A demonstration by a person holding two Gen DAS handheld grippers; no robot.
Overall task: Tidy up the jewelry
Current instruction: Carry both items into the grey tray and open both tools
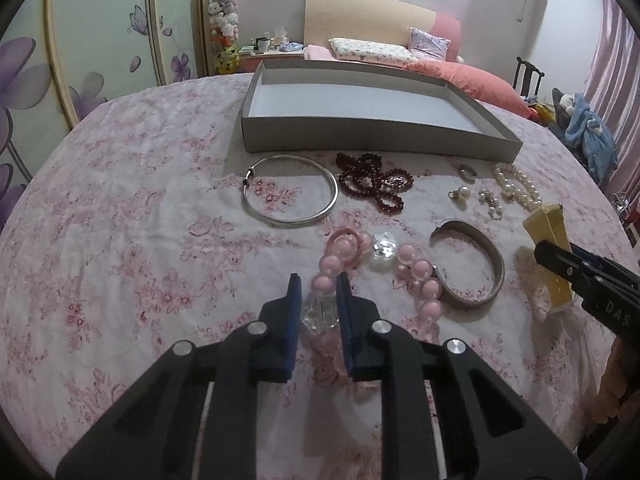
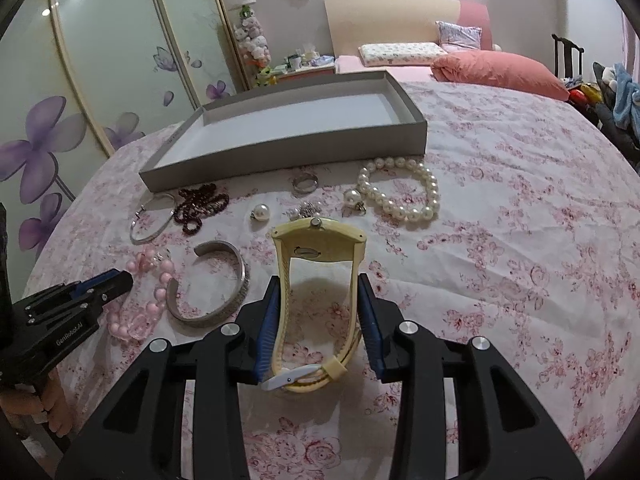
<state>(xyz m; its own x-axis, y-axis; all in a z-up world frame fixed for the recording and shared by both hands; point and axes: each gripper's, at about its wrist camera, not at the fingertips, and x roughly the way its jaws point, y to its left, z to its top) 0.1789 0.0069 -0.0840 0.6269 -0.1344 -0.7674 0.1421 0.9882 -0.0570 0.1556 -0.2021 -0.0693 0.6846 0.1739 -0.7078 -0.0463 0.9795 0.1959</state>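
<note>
Barely begun, judging by the layout: box (image 1: 360, 136) empty, nothing yet put away. All jewelry out on the bedspread (image 1: 120, 240), in front of the box.

Right gripper (image 2: 320, 300) clamped on a cream watch (image 2: 318, 240), pads pressing the strap from both sides, watch seemingly raised just off the cloth. Left gripper (image 1: 318, 292) straddling the pink beads (image 1: 332, 276), a clear bead between the pads; touching or merely close, cannot tell.

Left to move, near the box wall: silver hoop (image 1: 290, 190), dark red beads (image 1: 374, 180), ring (image 2: 305, 182), pearl bracelet (image 2: 400, 192), pearl earrings (image 2: 260, 213) and small bits beside them. Nearer: silver cuff (image 1: 470, 264), touching the pink strand.

Box: grey, shallow, open, pale floor bare, no dividers visible. Likely first in: the watch, then the pink strand. Everything else still waiting.
</note>
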